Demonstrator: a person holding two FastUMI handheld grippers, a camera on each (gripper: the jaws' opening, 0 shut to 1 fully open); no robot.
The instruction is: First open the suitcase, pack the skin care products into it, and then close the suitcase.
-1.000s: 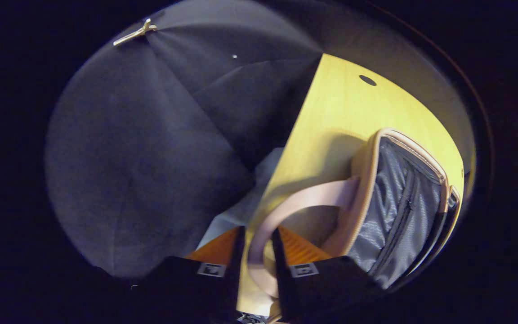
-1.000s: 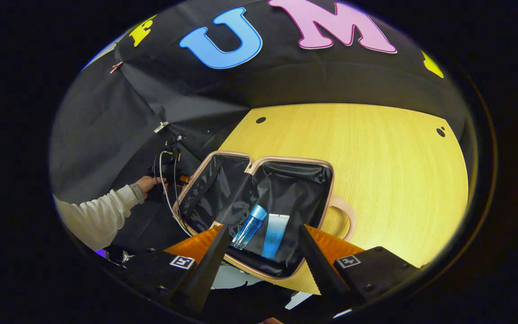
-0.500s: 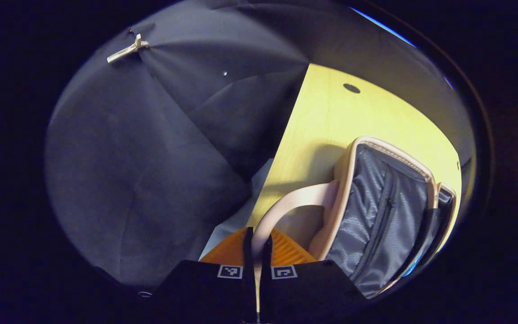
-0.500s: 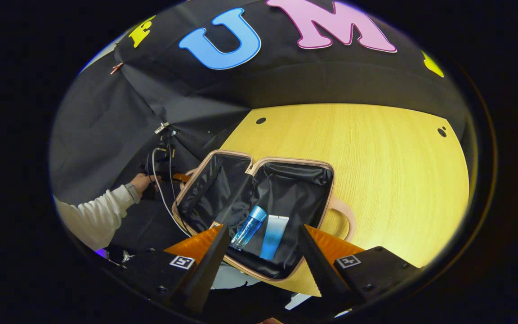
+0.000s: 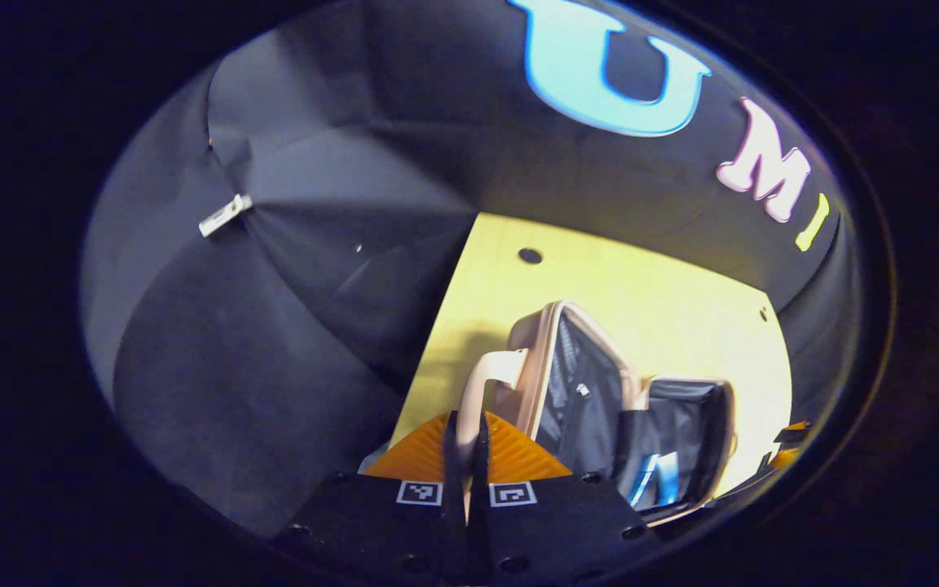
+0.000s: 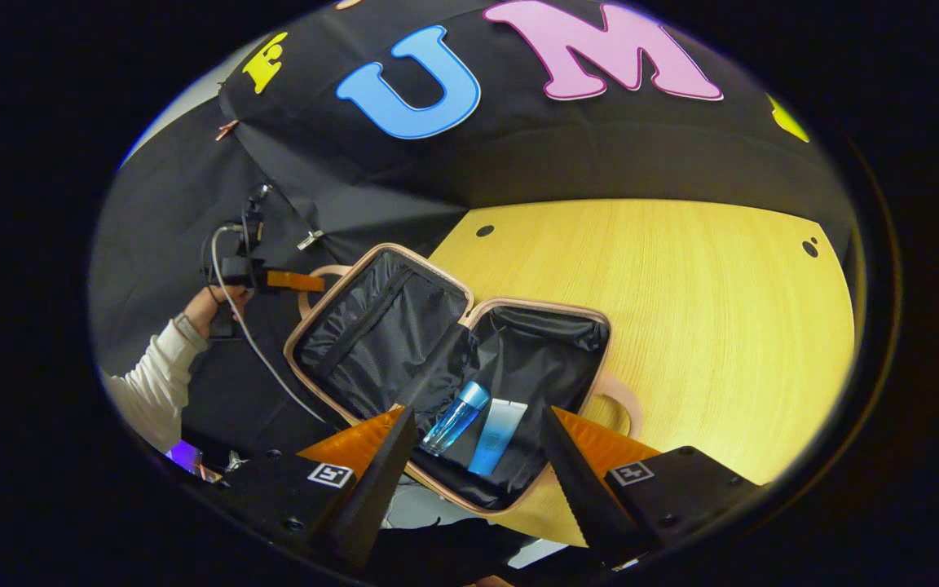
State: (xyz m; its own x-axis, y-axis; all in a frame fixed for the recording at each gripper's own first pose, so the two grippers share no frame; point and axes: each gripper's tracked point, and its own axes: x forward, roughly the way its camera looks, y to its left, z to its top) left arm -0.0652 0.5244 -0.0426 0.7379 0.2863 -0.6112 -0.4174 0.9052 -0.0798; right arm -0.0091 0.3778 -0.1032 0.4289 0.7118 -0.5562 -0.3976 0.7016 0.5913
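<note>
Left gripper view is showing us the left gripper [image 5: 465, 432] with its two fingers pressed together on the pale pink handle [image 5: 482, 383] of the suitcase lid [image 5: 579, 391], so the tongs are holding that handle tightly with almost no gap between them. We are seeing the lid tilted up off the yellow wooden table [image 5: 641, 293], its dark lining and zip pocket facing the base half [image 5: 685, 444], where blue items are glinting inside. In the right gripper view we are looking at the right gripper [image 6: 469, 456] hanging above the near edge of the open suitcase [image 6: 453, 359] with its fingers spread wide and holding nothing. Between those fingers we are seeing a blue bottle [image 6: 455, 418] and a light blue tube [image 6: 498, 425] lying side by side on the black lining of the base half, close to each other and near its front wall. The lid half is standing raised at the left, hinged to the base, with the far handle [image 6: 315, 285] gripped by the other gripper [image 6: 274, 279], which a hand [image 6: 207, 303] in a white sleeve [image 6: 152, 391] is holding. A second pink handle [image 6: 620, 399] is lying on the table at the right side of the base.
</note>
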